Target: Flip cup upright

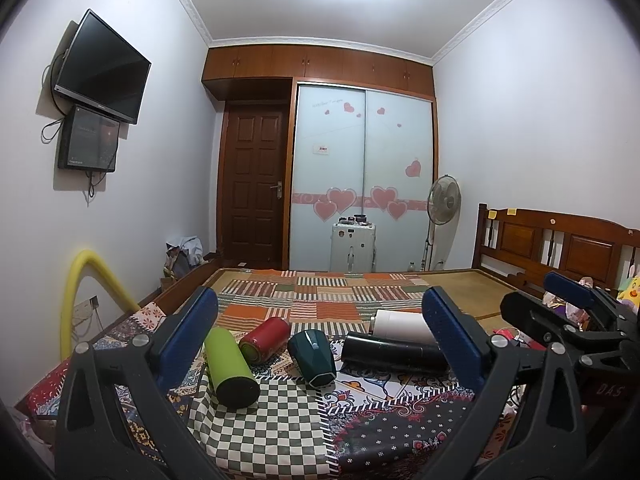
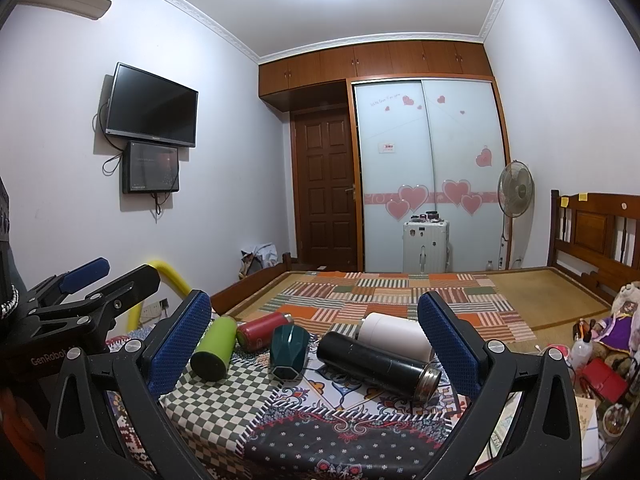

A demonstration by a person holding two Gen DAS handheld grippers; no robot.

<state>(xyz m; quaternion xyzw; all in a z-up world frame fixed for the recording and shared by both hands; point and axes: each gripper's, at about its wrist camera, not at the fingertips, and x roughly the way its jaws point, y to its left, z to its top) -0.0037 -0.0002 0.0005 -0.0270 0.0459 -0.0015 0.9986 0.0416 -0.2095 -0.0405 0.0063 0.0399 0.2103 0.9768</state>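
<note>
Several cups and flasks lie on their sides on a patterned cloth on the bed: a green tumbler (image 1: 231,365) (image 2: 213,346), a red flask (image 1: 265,338) (image 2: 262,330), a dark teal faceted cup (image 1: 313,358) (image 2: 289,352), a black flask (image 1: 394,352) (image 2: 378,364) and a white tumbler (image 1: 402,325) (image 2: 394,335). My left gripper (image 1: 320,356) is open and empty, held short of the row. My right gripper (image 2: 316,354) is open and empty too. Each gripper shows at the edge of the other's view.
The patchwork cloth (image 1: 320,300) covers the bed, with a wooden headboard (image 1: 560,240) at right. Toys and bottles (image 2: 600,344) lie at the right edge. A yellow foam tube (image 1: 84,280) stands at left. A suitcase (image 1: 352,246) and a fan (image 1: 444,200) stand by the wardrobe.
</note>
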